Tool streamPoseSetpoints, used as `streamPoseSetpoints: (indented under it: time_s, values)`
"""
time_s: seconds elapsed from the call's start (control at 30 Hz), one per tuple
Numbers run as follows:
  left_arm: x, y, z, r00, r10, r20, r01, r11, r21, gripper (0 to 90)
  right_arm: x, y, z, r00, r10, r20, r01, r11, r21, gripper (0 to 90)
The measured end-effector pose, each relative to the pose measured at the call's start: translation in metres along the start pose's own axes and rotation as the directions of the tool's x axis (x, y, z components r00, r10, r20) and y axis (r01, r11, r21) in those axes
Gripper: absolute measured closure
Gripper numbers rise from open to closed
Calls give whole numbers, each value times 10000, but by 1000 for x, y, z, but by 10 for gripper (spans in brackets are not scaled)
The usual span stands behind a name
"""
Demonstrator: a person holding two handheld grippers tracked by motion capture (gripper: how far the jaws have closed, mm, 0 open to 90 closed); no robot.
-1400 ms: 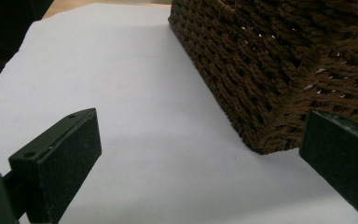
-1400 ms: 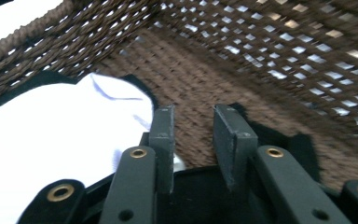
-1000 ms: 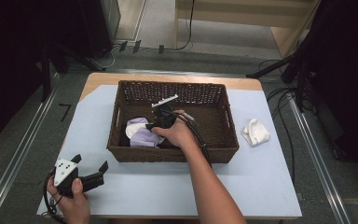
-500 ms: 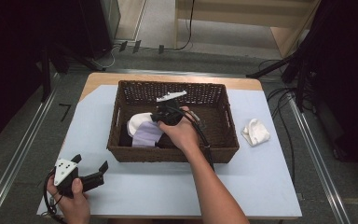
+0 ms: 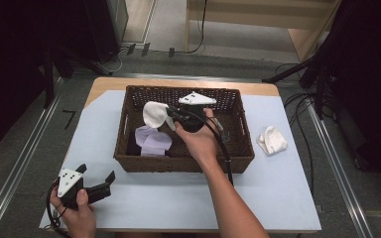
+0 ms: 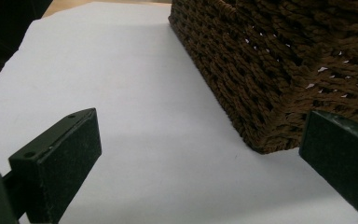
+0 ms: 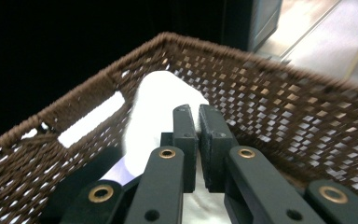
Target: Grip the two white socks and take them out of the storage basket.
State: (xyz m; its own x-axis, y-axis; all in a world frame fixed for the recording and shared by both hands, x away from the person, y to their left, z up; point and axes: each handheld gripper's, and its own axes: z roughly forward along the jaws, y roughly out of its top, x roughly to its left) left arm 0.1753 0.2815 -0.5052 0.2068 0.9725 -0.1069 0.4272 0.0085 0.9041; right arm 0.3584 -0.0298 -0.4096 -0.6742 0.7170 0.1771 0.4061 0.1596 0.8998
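A brown wicker basket (image 5: pixel 238 121) stands mid-table. Inside it my right gripper (image 5: pixel 171 115) is shut on a white cloth (image 5: pixel 155 114), lifted above the basket floor; in the right gripper view the white cloth (image 7: pixel 156 109) hangs past the closed jaws, with the basket wall (image 7: pixel 270 116) behind. A lilac cloth (image 5: pixel 153 140) lies on the basket floor under it. My left gripper (image 5: pixel 96 183) rests open at the table's front left, nothing between its jaws; the left gripper view has the basket corner (image 6: pixel 270 79) just ahead on the right.
Another white cloth (image 5: pixel 272 140) lies crumpled on the pale sheet (image 5: pixel 283 188) to the right of the basket. The right gripper's cable (image 5: pixel 224 153) trails over the basket's front rim. Floor rails and dark stands flank the table.
The right gripper has risen and moved toward the back of the basket with the white cloth, which now hangs clear of the lilac cloth. The left gripper has stayed put.
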Motion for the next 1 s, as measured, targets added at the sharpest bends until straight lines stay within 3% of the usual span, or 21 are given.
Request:
streamPoseSetpoints:
  time_s: [0.23,0.43,0.63,1.0]
  values:
    - [0,0,0,10000,-25,14,25,10000,7,0,-7,5,-19,9967,-59,810,127,9965,-832,864]
    - [1,0,-1,9998,-166,66,166,9998,-74,0,-24,0,-42,9899,72,1418,78,9944,-1053,864]
    - [1,0,-1,10000,-91,32,91,9999,-50,0,-47,-12,-62,9776,629,2006,-382,9915,-1244,864]
    - [0,0,0,10000,-60,-26,59,9999,-88,0,-75,-13,-107,9519,1023,2890,-406,9764,-2121,865]
